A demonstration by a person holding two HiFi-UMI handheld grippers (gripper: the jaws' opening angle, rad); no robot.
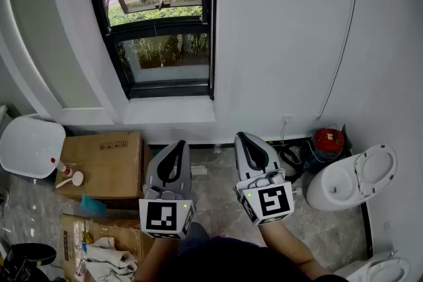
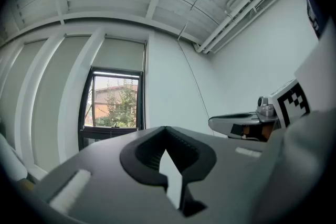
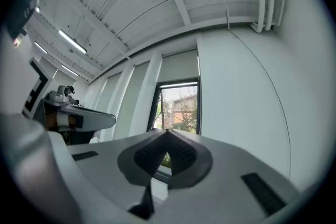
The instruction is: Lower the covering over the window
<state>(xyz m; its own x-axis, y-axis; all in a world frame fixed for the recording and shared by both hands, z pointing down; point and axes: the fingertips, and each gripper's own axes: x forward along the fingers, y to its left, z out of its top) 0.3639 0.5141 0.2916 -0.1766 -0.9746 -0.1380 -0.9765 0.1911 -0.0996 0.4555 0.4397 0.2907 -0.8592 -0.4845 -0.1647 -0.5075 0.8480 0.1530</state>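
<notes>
Two grippers sit side by side at the lower middle of the head view, each with its marker cube nearest the camera and its jaws pointing up the frame toward the wall. The left gripper (image 1: 178, 144) has its jaws pressed together with nothing between them, and its own view shows the dark pads meeting at the tip. The right gripper (image 1: 243, 138) is closed the same way and is also empty; it lies just beside the left one without touching it. Beneath them is a grey tiled floor (image 1: 218, 181). A cardboard box (image 1: 106, 165) stands at the left of the frame, with a white seat-shaped piece (image 1: 30, 145) beside it at the left edge. At the right stands a white toilet (image 1: 350, 181), and a red object (image 1: 328, 140) sits just behind it against the wall. Beyond the floor rises a pale wall (image 1: 277, 43), and a thin cord (image 1: 344, 43) runs down its right part. The window (image 1: 162, 16), in a black frame, fills the upper left-centre of the head view above a white sill (image 1: 168, 110), with trees and a building showing through the glass. The covering (image 2: 125, 54), a pale blind, shows only in the gripper views. It sits high above the glass, covers only the top of the opening, and is well apart from both grippers.
</notes>
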